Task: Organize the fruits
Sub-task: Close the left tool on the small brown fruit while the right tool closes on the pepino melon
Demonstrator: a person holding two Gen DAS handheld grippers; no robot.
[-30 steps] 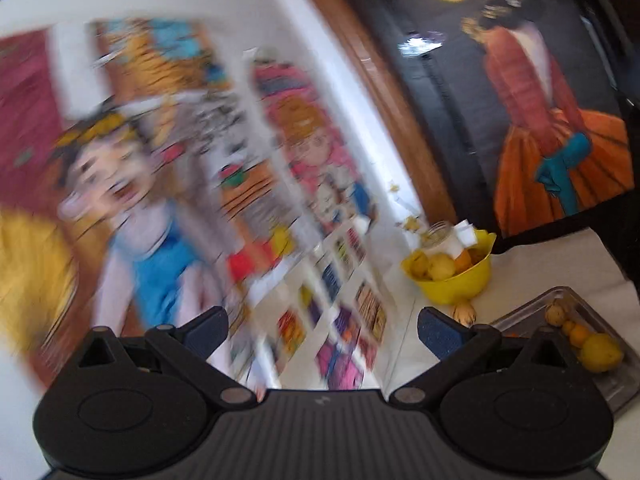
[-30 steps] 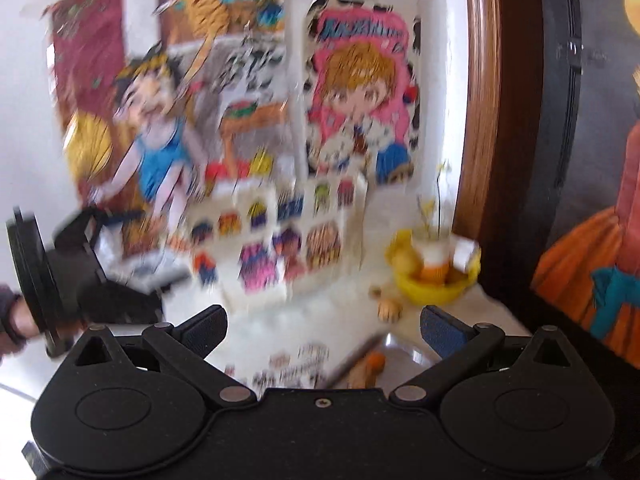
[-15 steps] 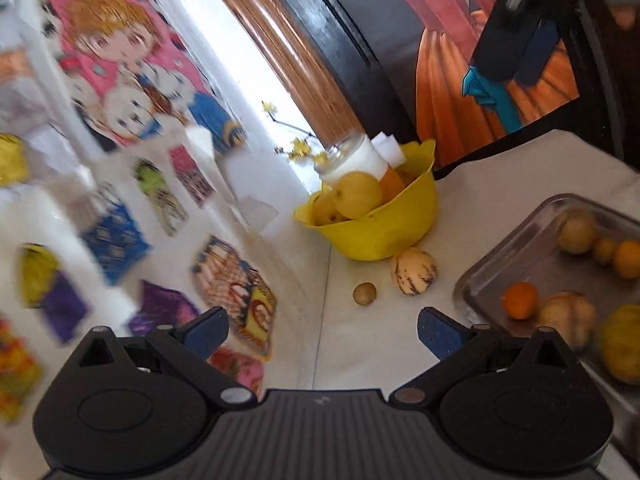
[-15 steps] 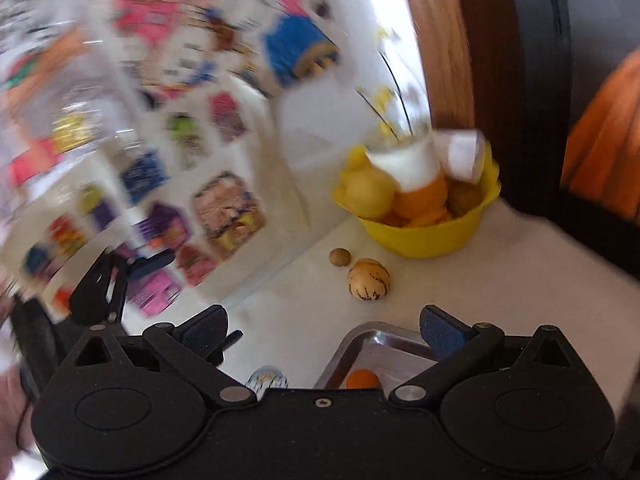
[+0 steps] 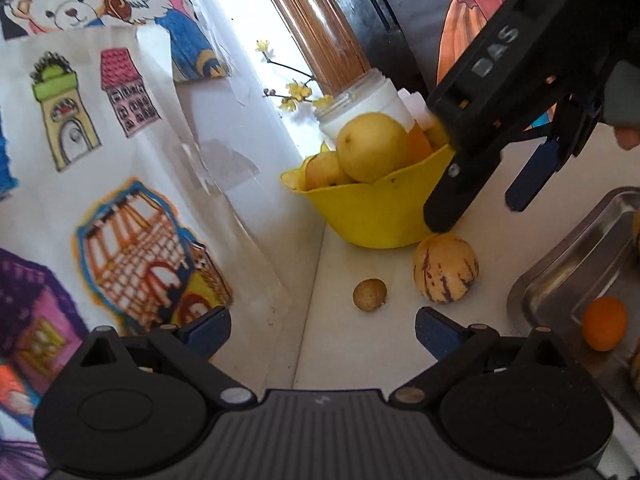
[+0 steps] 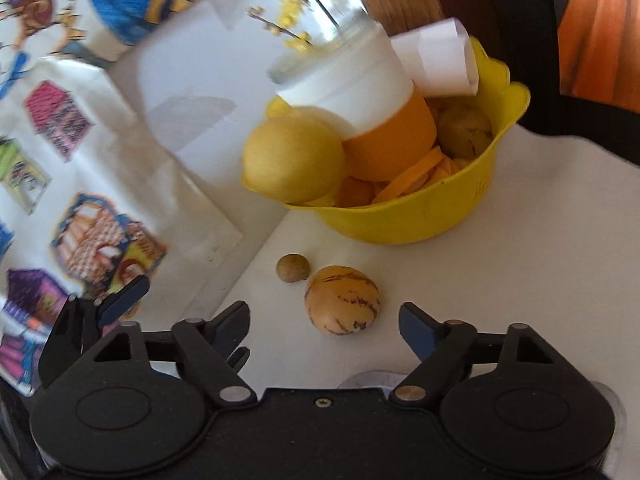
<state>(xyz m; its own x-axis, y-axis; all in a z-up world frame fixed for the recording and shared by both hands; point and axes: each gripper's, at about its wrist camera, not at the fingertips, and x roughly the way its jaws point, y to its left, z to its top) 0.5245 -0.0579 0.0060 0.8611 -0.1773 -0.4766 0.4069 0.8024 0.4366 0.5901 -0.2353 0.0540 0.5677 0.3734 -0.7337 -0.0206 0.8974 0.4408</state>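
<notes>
Right tool [image 6: 324, 324] hangs spread right over the striped melon [image 6: 342, 300]. Left tool [image 5: 322, 326] is spread too, empty, near the small brown fruit [image 5: 369, 289].

The right gripper [image 6: 324, 326] is wide open just above a striped fruit [image 6: 342, 300]. A small brown nut [image 6: 293, 268] sits beside it, near the yellow bowl [image 6: 404, 216]

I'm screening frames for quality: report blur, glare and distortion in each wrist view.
Left wrist: sharp on the striped fruit and yellow bowl; window light blows out behind the white jar; fisheye bends the wooden frame. Right wrist: motion-smeared on the jar and wall drawings.
</notes>
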